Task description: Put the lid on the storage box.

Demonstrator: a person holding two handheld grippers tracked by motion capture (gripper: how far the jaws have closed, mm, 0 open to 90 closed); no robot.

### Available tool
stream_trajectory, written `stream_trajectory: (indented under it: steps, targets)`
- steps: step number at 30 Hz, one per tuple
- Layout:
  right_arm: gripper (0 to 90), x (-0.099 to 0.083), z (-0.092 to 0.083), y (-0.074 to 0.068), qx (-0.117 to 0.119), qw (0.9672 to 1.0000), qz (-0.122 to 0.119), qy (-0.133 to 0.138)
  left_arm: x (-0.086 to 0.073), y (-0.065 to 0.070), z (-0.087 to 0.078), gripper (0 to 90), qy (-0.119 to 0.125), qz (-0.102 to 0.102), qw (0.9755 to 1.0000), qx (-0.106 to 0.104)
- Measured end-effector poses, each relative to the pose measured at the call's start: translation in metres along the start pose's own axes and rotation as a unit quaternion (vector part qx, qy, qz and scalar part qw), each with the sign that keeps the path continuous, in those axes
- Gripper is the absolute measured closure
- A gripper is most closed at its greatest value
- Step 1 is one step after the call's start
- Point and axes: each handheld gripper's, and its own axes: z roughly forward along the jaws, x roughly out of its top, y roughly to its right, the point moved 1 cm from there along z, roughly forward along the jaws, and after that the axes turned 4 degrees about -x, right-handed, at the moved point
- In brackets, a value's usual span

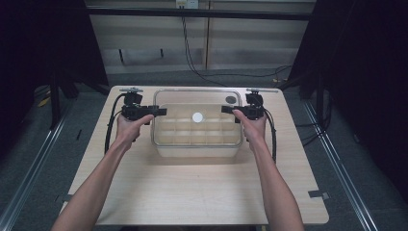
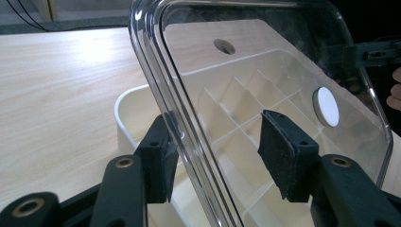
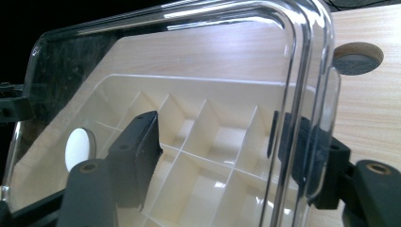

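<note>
A clear plastic lid (image 1: 192,96) with a white round disc (image 1: 197,117) in its middle lies over a cream box (image 1: 197,150) divided into several compartments. My left gripper (image 1: 161,111) is at the lid's left edge and my right gripper (image 1: 226,109) at its right edge. In the left gripper view the lid's rim (image 2: 189,142) passes between the jaws of the left gripper (image 2: 220,158), with one pad (image 2: 279,156) well clear of it. The right gripper (image 3: 217,151) straddles the lid's rim (image 3: 283,94) the same way, pads apart. Both grippers are open. Whether the lid is seated on the box I cannot tell.
The box stands at the far middle of a light wooden table (image 1: 192,192). A round hole (image 1: 231,99) in the tabletop lies behind the box's right corner. Cables trail from both grippers along the table's sides. Dark curtains flank the table.
</note>
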Motion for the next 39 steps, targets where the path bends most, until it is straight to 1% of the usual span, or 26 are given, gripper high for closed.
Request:
stream_trajectory:
  steps: [4,8,12,13,15,17,18,19,20,21,23,26,27,28,29,31,32,33,37,38,39]
  targets:
    - [27.0,-0.002,0.006,0.000,-0.009,0.9999,-0.004,-0.003,-0.004,-0.005,0.003,48.2,0.001,-0.007,1.0000,-0.005]
    - [24.3,-0.005,0.013,0.002,-0.015,0.9998,-0.001,-0.010,-0.008,-0.009,0.006,48.0,0.004,-0.016,0.9998,-0.008]
    - [23.5,-0.007,0.015,0.002,-0.020,0.9998,0.000,-0.009,-0.009,-0.010,0.009,46.7,-0.008,-0.020,0.9998,-0.004]
    - [23.1,-0.008,0.016,0.002,-0.021,0.9998,0.001,-0.008,-0.009,-0.010,0.009,46.6,-0.007,-0.019,0.9998,-0.004]
    - [22.6,-0.009,0.017,0.003,-0.021,0.9998,0.002,-0.006,-0.009,-0.011,0.009,46.3,-0.013,-0.013,0.9998,-0.004]
    - [22.6,-0.009,0.018,0.003,-0.022,0.9997,0.003,-0.007,-0.010,-0.011,0.010,45.7,-0.014,-0.014,0.9998,-0.003]
    - [22.0,-0.009,0.018,0.003,-0.026,0.9996,0.005,-0.010,-0.011,-0.011,0.011,45.1,-0.020,-0.012,0.9997,0.001]
    - [21.4,-0.009,0.019,0.002,-0.030,0.9995,0.005,-0.013,-0.011,-0.011,0.012,44.5,-0.021,-0.017,0.9996,0.002]
    - [21.4,-0.009,0.019,0.002,-0.030,0.9995,0.005,-0.013,-0.011,-0.011,0.012,43.9,-0.021,-0.017,0.9996,0.002]
    - [20.9,-0.009,0.019,0.002,-0.035,0.9992,0.004,-0.016,-0.013,-0.013,0.013,43.9,-0.021,-0.015,0.9997,0.001]
    - [20.3,-0.009,0.020,0.001,-0.037,0.9992,0.001,-0.016,-0.013,-0.013,0.013,43.9,-0.018,-0.018,0.9997,0.000]
    - [19.5,-0.009,0.020,0.000,-0.039,0.9991,0.001,-0.017,-0.015,-0.014,0.012,43.9,-0.018,-0.017,0.9997,-0.003]
    - [18.6,-0.009,0.020,-0.001,-0.041,0.9990,-0.004,-0.019,-0.015,-0.013,0.013,43.7,-0.018,-0.017,0.9997,-0.002]
    - [18.6,-0.009,0.020,-0.001,-0.041,0.9990,-0.004,-0.019,-0.015,-0.013,0.013,43.5,-0.018,-0.017,0.9997,-0.002]
    - [17.3,-0.009,0.020,-0.002,-0.048,0.9987,-0.008,-0.019,-0.015,-0.013,0.013,43.4,-0.018,-0.017,0.9997,-0.002]
    - [16.5,-0.009,0.020,-0.003,-0.051,0.9985,-0.010,-0.018,-0.016,-0.013,0.013,43.4,-0.019,-0.017,0.9997,-0.002]
    - [15.3,-0.009,0.020,-0.004,-0.061,0.9979,-0.015,-0.017,-0.016,-0.013,0.013,43.1,-0.020,-0.014,0.9997,0.001]
    - [15.0,-0.010,0.020,-0.006,-0.069,0.9973,-0.021,-0.014,-0.017,-0.012,0.014,42.2,-0.021,-0.015,0.9997,0.002]
    - [16.5,-0.009,0.020,-0.005,-0.072,0.9972,-0.013,-0.013,-0.017,-0.013,0.014,42.7,-0.019,-0.017,0.9997,0.000]
    - [15.6,-0.010,0.019,-0.006,-0.078,0.9968,-0.017,-0.010,-0.017,-0.013,0.014,42.6,-0.019,-0.017,0.9997,0.002]
    - [15.5,-0.010,0.019,-0.006,-0.079,0.9967,-0.018,-0.008,-0.017,-0.011,0.013,42.5,-0.016,-0.014,0.9998,-0.001]
